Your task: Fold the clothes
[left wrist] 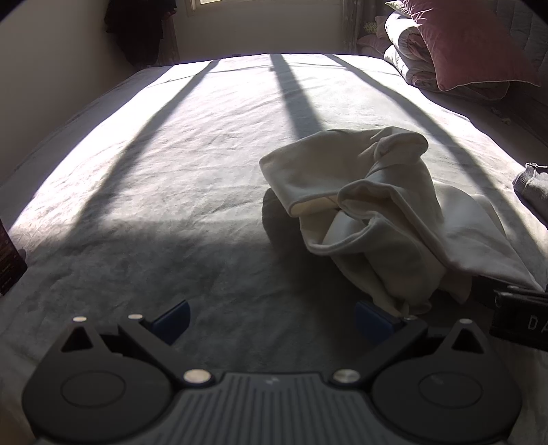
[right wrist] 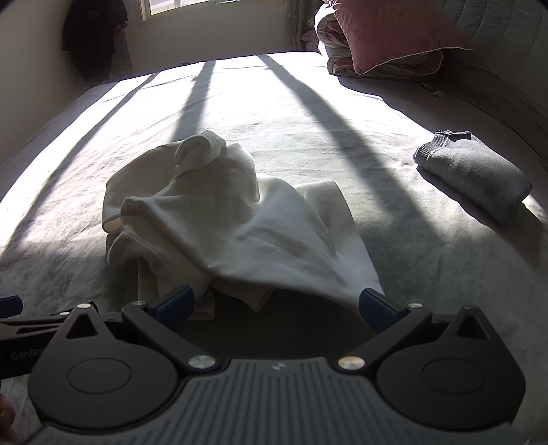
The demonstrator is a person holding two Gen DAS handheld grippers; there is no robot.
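Observation:
A crumpled cream-white garment (left wrist: 370, 212) lies in a heap on the grey bed sheet (left wrist: 171, 178). In the left wrist view it sits to the right of centre. My left gripper (left wrist: 272, 320) is open and empty over bare sheet, its right fingertip touching the garment's near edge. In the right wrist view the garment (right wrist: 219, 222) lies straight ahead. My right gripper (right wrist: 275, 306) is open, and the garment's near hem hangs between its blue fingertips (right wrist: 174, 304). The right gripper's body shows at the left view's right edge (left wrist: 517, 308).
A folded grey garment (right wrist: 476, 171) lies on the sheet to the right. A pink pillow (right wrist: 394, 30) on a rolled quilt (right wrist: 328, 37) sits at the far right. A window (right wrist: 205, 3) and dark hanging clothes (right wrist: 92, 34) stand beyond the bed. A dark object (left wrist: 8, 260) is at the left edge.

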